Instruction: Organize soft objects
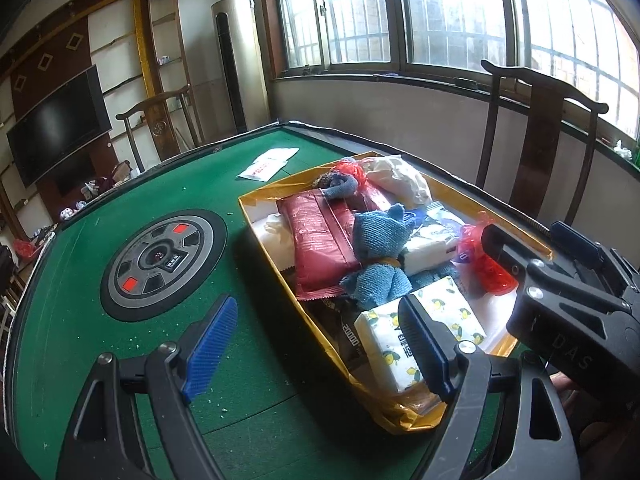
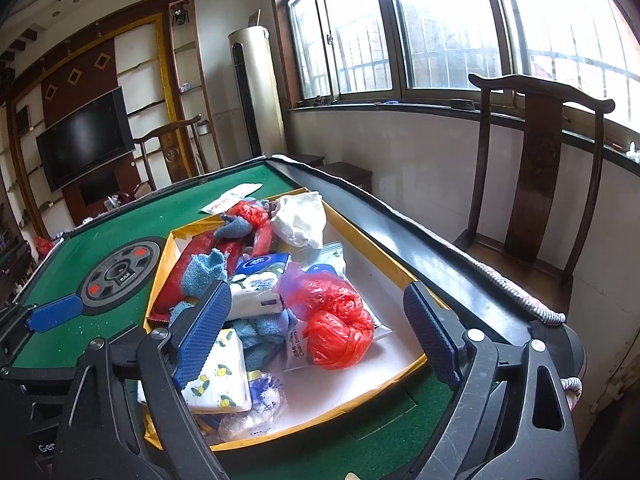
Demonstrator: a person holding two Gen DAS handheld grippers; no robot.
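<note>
A yellow-rimmed cardboard box (image 2: 160, 272) on the green table holds several soft things. Among them are a red plastic bag (image 2: 336, 320), a lemon-print tissue pack (image 2: 224, 376), a blue knitted cloth (image 2: 204, 272) and a crumpled white bag (image 2: 300, 220). My right gripper (image 2: 318, 336) hovers open over the box's near end. The red bag lies between its fingers, clear of both pads. My left gripper (image 1: 316, 350) stands open at the box's near left corner (image 1: 400, 420). Its right finger is in front of the lemon-print pack (image 1: 400, 332). A dark red pack (image 1: 320, 240) lies deeper in.
The green table (image 1: 120, 340) has a round control panel (image 1: 160, 264) at its centre, and a white paper packet (image 1: 268, 164) lies beyond the box. A black raised edge (image 2: 420, 248) runs along the right side. Wooden chairs (image 2: 536, 180) stand behind.
</note>
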